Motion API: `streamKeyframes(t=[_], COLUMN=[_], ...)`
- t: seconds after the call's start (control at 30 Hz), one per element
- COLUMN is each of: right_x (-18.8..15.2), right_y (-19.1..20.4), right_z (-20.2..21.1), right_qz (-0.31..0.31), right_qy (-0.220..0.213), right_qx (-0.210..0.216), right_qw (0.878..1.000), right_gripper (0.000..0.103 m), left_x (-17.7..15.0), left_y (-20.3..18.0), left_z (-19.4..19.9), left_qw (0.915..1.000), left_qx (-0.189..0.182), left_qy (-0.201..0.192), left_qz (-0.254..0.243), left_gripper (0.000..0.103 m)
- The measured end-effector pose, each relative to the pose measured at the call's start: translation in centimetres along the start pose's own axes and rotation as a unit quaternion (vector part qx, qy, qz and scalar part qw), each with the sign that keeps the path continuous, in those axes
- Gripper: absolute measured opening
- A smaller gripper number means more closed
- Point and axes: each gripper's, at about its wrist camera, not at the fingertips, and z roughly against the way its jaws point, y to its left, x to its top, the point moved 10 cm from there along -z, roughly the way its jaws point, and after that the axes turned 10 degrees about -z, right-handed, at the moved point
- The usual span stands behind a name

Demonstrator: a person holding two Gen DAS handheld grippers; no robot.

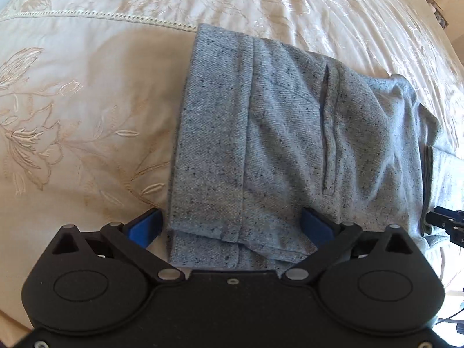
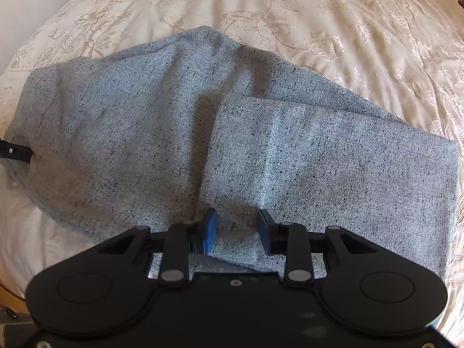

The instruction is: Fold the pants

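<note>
Grey speckled pants (image 1: pixel 278 133) lie folded on the cream embroidered bedspread (image 1: pixel 87 101). My left gripper (image 1: pixel 232 226) is open wide, its blue fingers either side of the near folded edge, with cloth lying between them. In the right wrist view the pants (image 2: pixel 145 133) spread across the bed, with a folded leg panel (image 2: pixel 333 168) on top at the right. My right gripper (image 2: pixel 237 229) is partly open, its fingers astride the near edge of that panel, not pinching it. Each gripper's tip shows at the other view's edge: the right one (image 1: pixel 446 220), the left one (image 2: pixel 14 152).
The bedspread (image 2: pixel 319 29) stretches all round the pants, with a lace seam (image 1: pixel 116 16) at the far left. The bed's edge and floor show at the lower left of the right wrist view (image 2: pixel 8 304). Furniture shows at the far right (image 1: pixel 438 5).
</note>
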Motion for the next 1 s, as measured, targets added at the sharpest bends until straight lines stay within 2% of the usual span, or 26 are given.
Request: streamKeyframes(t=[0.07,0.1,0.13,0.17,0.27,0.33,0.4,0.43,0.47,0.5,0.63,0.67,0.7,0.73,0.77,0.83,0.9,1.0], right_x=[0.0,0.0,-0.1,-0.1,0.1,0.1,0.1,0.1,0.0,0.0,0.1,0.1,0.2,0.2,0.5,1.0,1.0,-0.2], right_y=[0.0,-0.1,0.0,0.0,0.1,0.1,0.0,0.0,0.0,0.0,0.0,0.0,0.0,0.0,0.0,0.0,0.1,0.8], right_z=[0.0,0.1,0.1,0.1,0.1,0.2,0.3,0.3,0.2,0.2,0.6,0.8,1.4,1.4,1.8,2.6,2.8,1.6], right_qz=[-0.003,-0.003,-0.004,-0.004,-0.005,-0.007,-0.009,-0.009,-0.009,-0.008,-0.013,-0.013,-0.012,-0.012,-0.012,-0.011,-0.011,0.003], right_qy=[0.000,0.000,0.000,0.000,0.001,0.001,0.000,0.000,0.000,0.000,-0.003,-0.005,-0.019,-0.019,-0.033,-0.058,-0.064,-0.033], right_qx=[-0.001,-0.002,-0.001,-0.001,0.003,0.004,0.006,0.006,0.007,0.007,0.008,0.009,0.012,0.012,0.011,0.009,0.016,0.032], right_qw=[1.000,1.000,1.000,1.000,1.000,1.000,1.000,1.000,1.000,1.000,1.000,1.000,1.000,1.000,0.999,0.998,0.998,0.999], right_gripper=[0.035,0.035,0.035,0.035,0.035,0.035,0.035,0.035,0.035,0.035,0.035,0.035,0.034,0.034,0.033,0.033,0.033,0.028], left_x=[0.5,0.7,0.9,1.2,1.5,1.7,1.6,1.4,1.0,0.7,0.2,0.2,0.5,0.7,1.0,1.7,2.3,3.1], left_y=[-0.5,-0.5,-0.5,-0.3,-0.4,-1.3,-1.9,-1.7,-1.1,-0.5,0.3,0.2,-0.3,-0.7,-1.4,-1.8,-2.5,-3.5], left_z=[0.5,0.8,1.1,1.4,2.7,3.7,3.9,3.4,2.6,1.9,0.2,0.1,0.2,0.5,0.9,2.2,3.8,5.8], left_qw=[0.9999,0.9998,0.9997,0.9995,0.9986,0.9983,0.9977,0.9977,0.9977,0.9978,0.9983,0.9980,0.9983,0.9986,0.9988,0.9978,0.9967,0.9953], left_qx=[-0.007,-0.004,-0.005,-0.009,-0.012,-0.006,0.014,0.033,0.052,0.059,0.042,0.045,0.041,0.035,0.021,0.026,0.028,0.022], left_qy=[-0.013,-0.017,-0.021,-0.024,-0.038,-0.056,-0.064,-0.054,-0.039,-0.026,-0.019,-0.021,-0.029,-0.033,-0.036,-0.053,-0.073,-0.093], left_qz=[0.003,0.009,0.014,0.021,0.036,0.015,-0.015,-0.022,-0.021,-0.015,0.035,0.038,0.029,0.021,0.024,0.031,0.023,0.018], left_gripper=[0.077,0.072,0.061,0.054,0.047,0.045,0.047,0.054,0.068,0.074,0.090,0.083,0.071,0.048,0.037,0.033,0.032,0.032])
